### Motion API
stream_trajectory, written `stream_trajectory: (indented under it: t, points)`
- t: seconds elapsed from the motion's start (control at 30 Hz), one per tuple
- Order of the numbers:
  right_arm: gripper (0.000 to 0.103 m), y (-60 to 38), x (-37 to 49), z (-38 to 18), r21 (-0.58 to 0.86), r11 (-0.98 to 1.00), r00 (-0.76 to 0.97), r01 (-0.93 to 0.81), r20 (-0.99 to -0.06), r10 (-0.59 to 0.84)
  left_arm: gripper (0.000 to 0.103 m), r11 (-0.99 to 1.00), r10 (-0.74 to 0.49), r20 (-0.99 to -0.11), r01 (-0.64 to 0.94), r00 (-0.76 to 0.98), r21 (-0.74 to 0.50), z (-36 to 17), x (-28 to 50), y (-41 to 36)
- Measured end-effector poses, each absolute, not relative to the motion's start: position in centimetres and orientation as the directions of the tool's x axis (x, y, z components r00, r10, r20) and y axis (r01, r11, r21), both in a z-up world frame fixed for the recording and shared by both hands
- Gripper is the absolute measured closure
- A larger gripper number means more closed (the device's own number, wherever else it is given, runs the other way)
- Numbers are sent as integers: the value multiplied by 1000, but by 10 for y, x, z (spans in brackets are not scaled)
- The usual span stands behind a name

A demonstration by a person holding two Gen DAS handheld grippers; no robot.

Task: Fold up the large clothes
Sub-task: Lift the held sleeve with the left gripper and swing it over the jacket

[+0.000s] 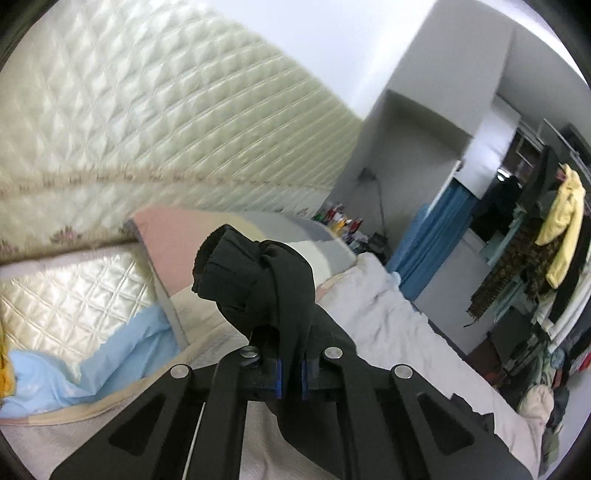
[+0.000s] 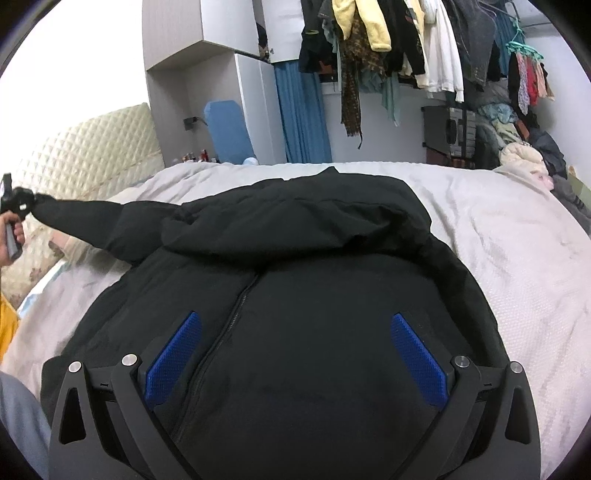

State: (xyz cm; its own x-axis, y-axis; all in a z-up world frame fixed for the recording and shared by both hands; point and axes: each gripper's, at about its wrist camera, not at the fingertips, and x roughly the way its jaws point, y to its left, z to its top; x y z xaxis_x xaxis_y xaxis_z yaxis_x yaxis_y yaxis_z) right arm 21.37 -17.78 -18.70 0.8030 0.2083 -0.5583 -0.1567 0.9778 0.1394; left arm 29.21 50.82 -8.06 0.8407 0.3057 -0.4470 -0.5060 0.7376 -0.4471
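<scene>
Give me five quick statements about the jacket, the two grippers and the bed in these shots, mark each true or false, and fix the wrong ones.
1. The left gripper is shut on the black jacket's sleeve. True.
2. The right gripper is clamped on the jacket's zipper. False: its jaws stand wide open over the jacket front, holding nothing.
3. The black jacket lies on the bed with its front up. True.
4. The sleeve is tucked under the jacket's body. False: it is stretched out sideways toward the headboard.
5. The jacket is yellow. False: it is black; a yellow garment hangs on the rack.
</scene>
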Motion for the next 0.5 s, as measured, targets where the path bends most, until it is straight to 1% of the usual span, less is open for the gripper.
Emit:
stream_trajectory:
  t: [0.07, 0.33, 0.5]
  points:
    - [0, -179, 209, -184, 147, 975, 807, -165, -549, 219, 99, 752, 301, -434, -491, 849, -439, -66, 286, 496]
    - [0, -179, 201, -174, 94, 979, 826, -179, -526, 201, 99, 820, 281, -398, -434, 873, -374, -14, 266, 440]
    - [0, -186, 192, -168, 113, 977, 836, -182, -505, 214, 99, 841, 267, -369, -403, 890, -362, 14, 260, 413]
